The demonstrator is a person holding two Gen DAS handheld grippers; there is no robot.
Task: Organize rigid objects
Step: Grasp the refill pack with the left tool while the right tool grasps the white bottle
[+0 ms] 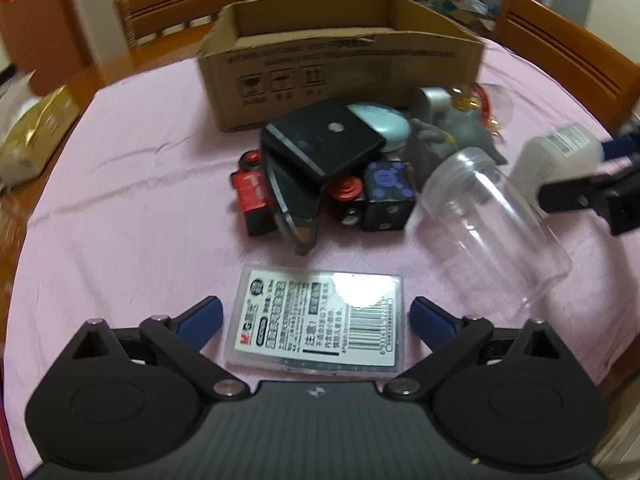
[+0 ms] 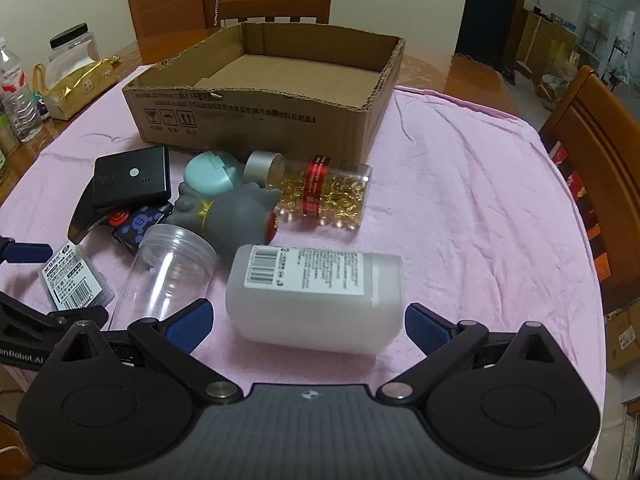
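Left wrist view: left gripper (image 1: 316, 316) spread wide over a flat clear case (image 1: 316, 322) with a printed label and barcode, blue fingertips (image 1: 202, 320) apart from its short edges, nothing pinched yet. Just beyond, a heap of small things on the pink cloth (image 1: 120, 200): a black box (image 1: 320, 140) lying tilted on a dark curved piece, a red toy part (image 1: 252, 196), a purple-spotted cube (image 1: 386, 196), a grey rubber figure (image 1: 440, 140), and an empty clear jar (image 1: 492, 232) on its side. Behind the heap, an open cardboard box (image 1: 340, 76), apparently empty. Right wrist view: right gripper (image 2: 308, 324) likewise open, pads either side of a white plastic bottle (image 2: 316, 296) lying on its side with label up, not touching it. Further back, a bottle of yellow capsules (image 2: 320, 192) against the cardboard box (image 2: 260, 112), and a pale teal round case (image 2: 214, 174) beside the grey figure (image 2: 228, 216). Judged step: lining up for a first pick, one item per hand, none yet in the box. Next call: lower both sets of fingers to the cloth, close on the case's edges and the bottle's sides, then lift and carry to the box. Risk of the thin case slipping flat against the cloth, so a low, square approach needed
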